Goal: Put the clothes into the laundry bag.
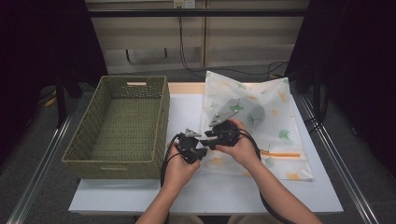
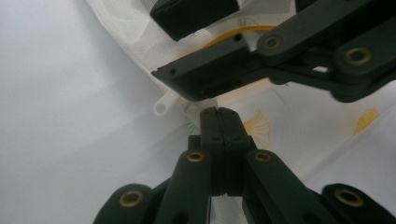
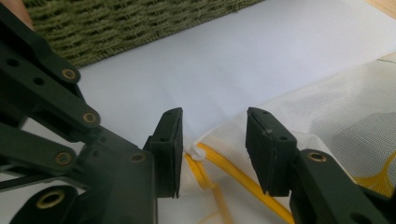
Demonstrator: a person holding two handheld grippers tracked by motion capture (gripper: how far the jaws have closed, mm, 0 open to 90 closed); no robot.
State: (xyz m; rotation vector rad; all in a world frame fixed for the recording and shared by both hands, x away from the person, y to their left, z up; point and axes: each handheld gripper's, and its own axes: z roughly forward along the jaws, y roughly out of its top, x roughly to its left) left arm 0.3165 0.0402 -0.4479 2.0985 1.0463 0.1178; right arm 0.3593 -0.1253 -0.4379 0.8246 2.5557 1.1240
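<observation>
Landmark: the white mesh bag (image 1: 273,126) with its leaf print, lying flat on the right half of the white table (image 1: 187,191); every place below is told from it.
Basket: an olive woven basket (image 1: 122,123) stands to the left of the bag, well apart from it, on the table's left edge.
Left hand: the left hand (image 1: 180,165) comes in from the near side and stops just off the bag's near left corner.
Left gripper: the left gripper (image 2: 218,122) has its two black jaws pressed flat together at the bag's edge, beside the white zip pull (image 2: 163,105); I cannot tell whether any mesh is nipped between them.
Zip: a yellow zip (image 3: 243,179) runs along the bag's near side, its white end tab sitting right at that corner.
Right gripper: the right gripper (image 3: 213,149) stands partly open over the same corner, its pads (image 3: 268,147) either side of the zip's end and clear of the cloth; nothing is gripped.
Right hand: the right hand (image 1: 243,147) lies over the bag's near left part, close to the left hand.
Inside the bag: a grey shape (image 1: 254,114) shows through the mesh toward the bag's far middle.
</observation>
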